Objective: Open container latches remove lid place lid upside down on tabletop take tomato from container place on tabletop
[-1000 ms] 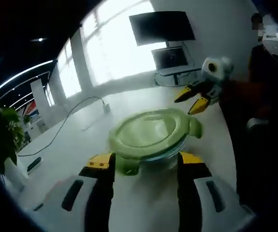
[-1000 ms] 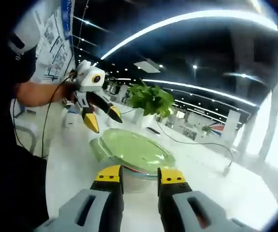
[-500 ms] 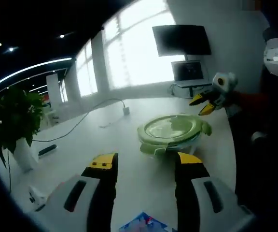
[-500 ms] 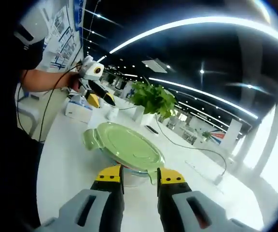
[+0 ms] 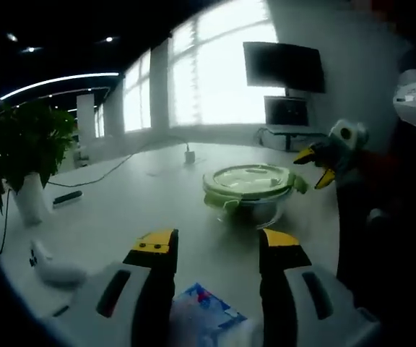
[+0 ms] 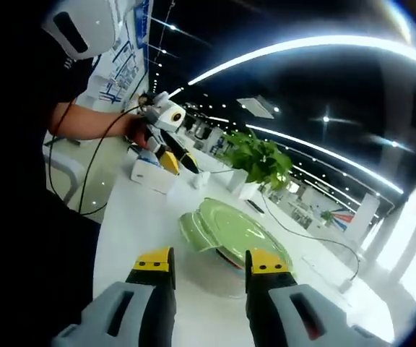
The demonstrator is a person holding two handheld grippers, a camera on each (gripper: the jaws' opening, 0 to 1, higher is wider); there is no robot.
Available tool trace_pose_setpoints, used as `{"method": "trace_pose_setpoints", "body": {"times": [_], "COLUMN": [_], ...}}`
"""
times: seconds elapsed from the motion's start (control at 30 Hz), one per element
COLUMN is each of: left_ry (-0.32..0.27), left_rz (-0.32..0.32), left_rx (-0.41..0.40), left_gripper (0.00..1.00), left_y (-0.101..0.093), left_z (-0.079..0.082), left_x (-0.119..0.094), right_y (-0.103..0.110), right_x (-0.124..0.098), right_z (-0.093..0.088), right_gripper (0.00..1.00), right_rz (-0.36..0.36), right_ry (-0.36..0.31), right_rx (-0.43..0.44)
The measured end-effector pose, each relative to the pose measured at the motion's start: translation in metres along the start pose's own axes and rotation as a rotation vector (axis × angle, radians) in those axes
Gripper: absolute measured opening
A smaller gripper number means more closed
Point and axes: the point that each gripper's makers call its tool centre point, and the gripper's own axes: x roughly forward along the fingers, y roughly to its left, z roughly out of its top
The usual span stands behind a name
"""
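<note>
A round glass container with a green lid (image 5: 250, 188) stands on the white tabletop (image 5: 150, 210), lid on and its latch flaps sticking outward. My left gripper (image 5: 217, 247) is open and empty, well short of the container. Beyond the container's right side hovers my right gripper (image 5: 318, 165), its yellow tips apart. In the right gripper view the same green lid (image 6: 233, 230) lies just past my open right gripper (image 6: 209, 263). A person's hand holds the left gripper (image 6: 175, 155) farther back over the table. The container's inside is hidden by the lid.
A blue printed packet (image 5: 206, 312) lies between my left jaws. A potted plant (image 5: 22, 148), a dark remote (image 5: 66, 196) and a small white object (image 5: 53, 272) are at the left. A cable with a plug (image 5: 188, 155) runs behind. A white box (image 6: 152, 174) sits near the table edge.
Both grippers have drawn back from the container, the left one much farther. The right jaws now stand a little wider apart. The lid stays on.
</note>
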Motion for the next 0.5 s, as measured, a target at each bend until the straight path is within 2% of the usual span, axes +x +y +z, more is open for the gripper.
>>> {"method": "trace_pose_setpoints", "body": {"times": [0.07,0.23,0.27,0.33,0.5], "left_ry": [-0.026,-0.02,-0.017,-0.009,-0.021], "left_rz": [-0.018,-0.016,-0.016,-0.02,-0.022], "left_rx": [-0.025,-0.023,-0.019,-0.013,-0.019], "left_gripper": [0.37,0.36,0.36,0.36,0.37], "left_y": [-0.001,0.0,-0.001,-0.003,-0.002], "left_z": [0.0,-0.005,-0.006,-0.008,-0.007], "left_x": [0.001,0.0,0.0,0.002,0.0], "right_y": [0.002,0.006,0.002,-0.001,-0.006], "right_x": [0.005,0.022,0.025,0.027,0.022], "right_z": [0.002,0.007,0.007,0.006,0.005], "right_gripper": [0.34,0.33,0.3,0.24,0.27], "right_rz": [-0.007,0.001,-0.018,-0.018,-0.025], "right_ry": [0.003,-0.008,-0.008,-0.008,-0.018], "right_rx": [-0.036,-0.098,-0.125,-0.122,-0.091]}}
